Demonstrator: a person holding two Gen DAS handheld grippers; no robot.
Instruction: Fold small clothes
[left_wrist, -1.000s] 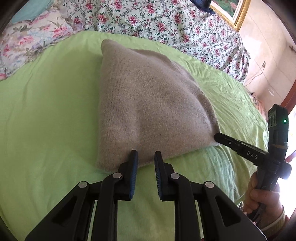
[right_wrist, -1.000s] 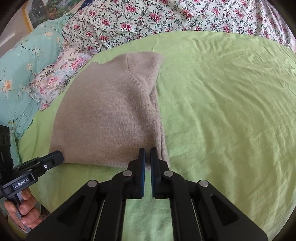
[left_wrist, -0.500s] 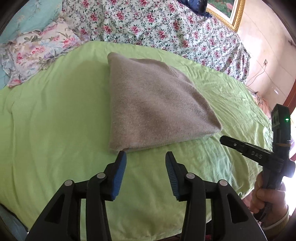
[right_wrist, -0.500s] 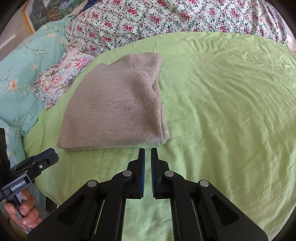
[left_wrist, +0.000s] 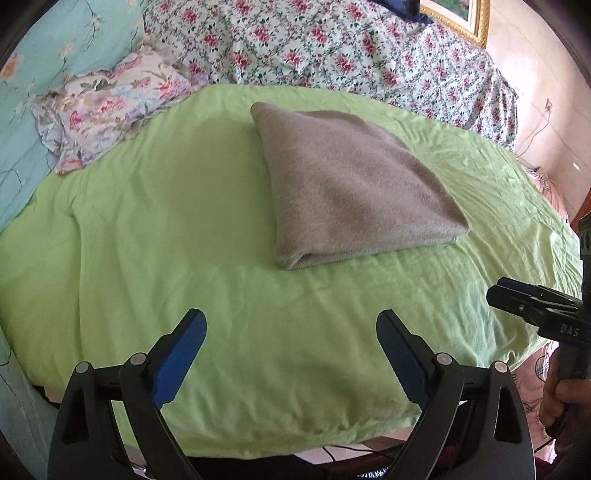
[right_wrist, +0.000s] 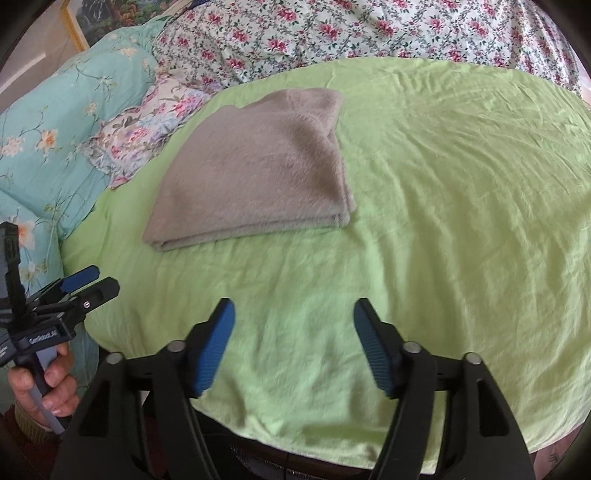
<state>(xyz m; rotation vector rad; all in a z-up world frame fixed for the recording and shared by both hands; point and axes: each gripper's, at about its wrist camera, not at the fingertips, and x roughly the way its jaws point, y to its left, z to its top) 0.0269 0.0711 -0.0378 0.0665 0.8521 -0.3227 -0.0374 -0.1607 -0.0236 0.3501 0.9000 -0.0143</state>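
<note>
Both my left gripper and right gripper have fingers spreading apart with nothing between; folded beige garment lies clear at 12 o'clock on the green bed; I'd back off level, not snag its near edge.

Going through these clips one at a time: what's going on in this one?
A person holds a claw in each hand over a bed covered by a green sheet. A beige knit garment lies folded in a neat stack on the sheet. Neither claw touches it: the left claw and the right claw hover short of its near edge, jaws opening, nothing between them. Floral pillows sit at the head of the bed. The fold looks finished.
</note>
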